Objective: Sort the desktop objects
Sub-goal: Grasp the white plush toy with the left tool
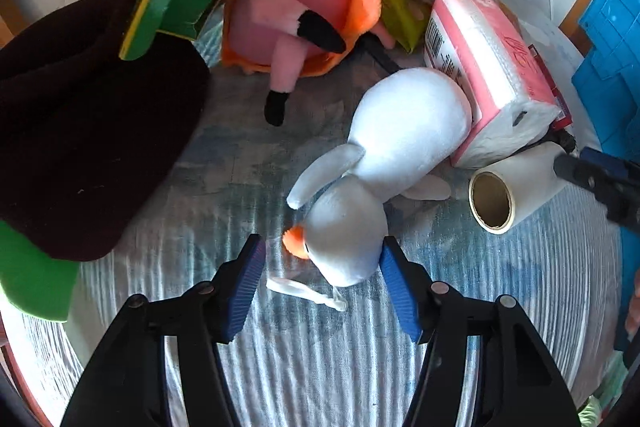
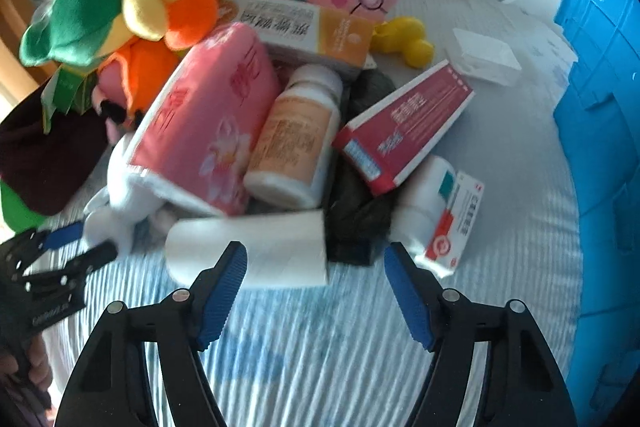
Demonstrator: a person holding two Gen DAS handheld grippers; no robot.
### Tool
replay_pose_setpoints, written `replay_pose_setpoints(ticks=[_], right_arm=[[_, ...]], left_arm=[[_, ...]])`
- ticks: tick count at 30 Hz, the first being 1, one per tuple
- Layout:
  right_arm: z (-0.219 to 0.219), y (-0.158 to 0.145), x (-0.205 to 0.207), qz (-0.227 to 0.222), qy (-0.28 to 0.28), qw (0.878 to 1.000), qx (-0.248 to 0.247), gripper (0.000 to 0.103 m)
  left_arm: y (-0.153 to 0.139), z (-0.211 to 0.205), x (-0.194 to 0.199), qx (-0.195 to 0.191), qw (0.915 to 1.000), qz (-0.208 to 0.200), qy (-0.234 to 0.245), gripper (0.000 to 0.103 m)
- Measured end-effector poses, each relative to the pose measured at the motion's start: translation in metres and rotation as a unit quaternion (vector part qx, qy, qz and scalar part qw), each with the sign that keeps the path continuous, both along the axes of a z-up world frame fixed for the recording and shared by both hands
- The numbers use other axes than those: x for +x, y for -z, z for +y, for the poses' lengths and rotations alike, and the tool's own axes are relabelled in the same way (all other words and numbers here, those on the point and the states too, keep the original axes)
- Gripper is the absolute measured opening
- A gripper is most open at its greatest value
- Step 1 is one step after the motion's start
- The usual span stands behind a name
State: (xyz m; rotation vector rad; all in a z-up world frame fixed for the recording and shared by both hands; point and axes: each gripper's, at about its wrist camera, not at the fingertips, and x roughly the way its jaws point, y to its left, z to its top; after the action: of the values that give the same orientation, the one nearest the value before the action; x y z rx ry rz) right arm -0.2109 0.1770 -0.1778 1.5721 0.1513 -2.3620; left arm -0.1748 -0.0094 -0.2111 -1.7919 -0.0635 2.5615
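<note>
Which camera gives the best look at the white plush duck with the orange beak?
Left wrist: the white plush duck lies whole, head between the open left gripper fingers. The right wrist view shows only its white edge under the pink tissue pack.

Left gripper (image 1: 322,261) and right gripper (image 2: 316,269): black angular plastic linkage arms, silver round pivot screws, blue ribbed finger pads (image 1: 248,287). Bare skin of one hand (image 2: 34,367) visible at frame edge.

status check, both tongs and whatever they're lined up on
Left tongs open, straddling white plush bird's head, not closed. Right tongs open, nosing at white paper roll. Pink tissue pack leans on the bird's body.
</note>
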Motion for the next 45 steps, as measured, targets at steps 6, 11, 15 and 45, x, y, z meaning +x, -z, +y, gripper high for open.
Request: replay_pose_setpoints(ticks=[6, 11, 15, 45], right_arm=[[-0.001, 0.005, 0.011, -0.036, -0.035, 0.998, -0.035, 0.07], [-0.024, 0.014, 0.037, -0.082, -0.079, 0.991, -0.073, 0.069], [-0.04, 0.017, 0.059, -0.117, -0.116, 0.982, -0.089, 0.069], [-0.118, 0.008, 0.075, -0.059, -0.206, 0.974, 0.069, 0.088]], left_arm=[[-0.004, 0.012, -0.016, -0.017, 0.9996, 0.023, 0.005, 0.058], [0.009, 0.008, -0.013, -0.031, 0.9993, -0.007, -0.02, 0.043], [0.007, -0.006, 0.012, -0.03, 0.9982, -0.027, -0.044, 0.043], [0.015, -0.006, 0.028, -0.041, 0.9967, -0.07, -0.007, 0.08]])
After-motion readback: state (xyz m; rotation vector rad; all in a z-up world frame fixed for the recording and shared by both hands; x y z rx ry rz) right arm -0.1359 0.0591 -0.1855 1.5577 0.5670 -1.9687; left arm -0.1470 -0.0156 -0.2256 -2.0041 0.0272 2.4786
